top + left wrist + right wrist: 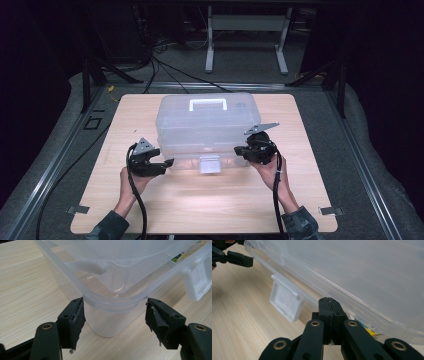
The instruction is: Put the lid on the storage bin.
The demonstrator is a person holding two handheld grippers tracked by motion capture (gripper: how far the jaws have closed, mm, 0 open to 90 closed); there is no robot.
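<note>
A: Where was the clear plastic box (207, 127)?

B: Mid-table (200, 205), lid down, front latch (209, 164) facing me. I had the left gripper (167, 163) at its near left corner, jaws apart on either side of the rim.

A: Gripping?

B: No, pads off it. Right gripper (238, 150) was closed, empty, tips against the lid edge.

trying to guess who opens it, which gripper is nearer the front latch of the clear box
Right. The right gripper sits just beside the latch; the left gripper is farther off, at the box's front left corner.
</note>
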